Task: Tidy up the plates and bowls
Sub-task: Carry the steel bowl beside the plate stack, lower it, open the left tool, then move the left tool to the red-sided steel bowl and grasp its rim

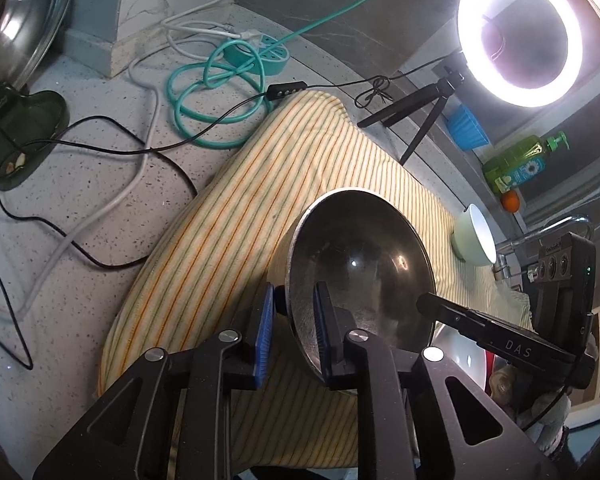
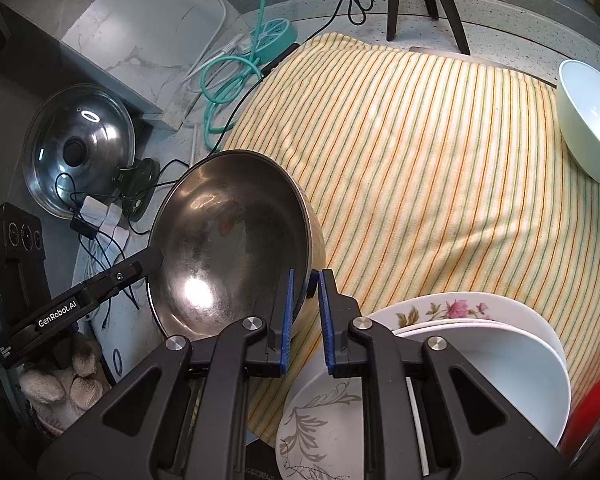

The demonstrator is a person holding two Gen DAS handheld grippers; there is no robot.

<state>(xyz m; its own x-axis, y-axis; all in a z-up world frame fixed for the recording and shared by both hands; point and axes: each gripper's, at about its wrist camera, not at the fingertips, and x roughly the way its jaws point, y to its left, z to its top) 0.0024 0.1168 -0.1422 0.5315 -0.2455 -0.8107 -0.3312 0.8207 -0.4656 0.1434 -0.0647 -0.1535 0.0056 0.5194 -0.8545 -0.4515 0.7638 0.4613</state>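
Left claw (image 1: 294, 330) clamped on the near rim of the steel bowl (image 1: 360, 264), right claw (image 2: 305, 322) pinching the opposite rim, pads astride the wall on both sides. Held tilted over the striped cloth (image 1: 228, 216) on the counter (image 1: 80, 240), mouth facing up and toward the cameras; round, so no real long axis. Seemingly early in the job: floral plates (image 2: 452, 308) loosely piled at the cloth's edge, pale bowl (image 2: 588, 120) alone at the far side, steel bowl not yet placed.
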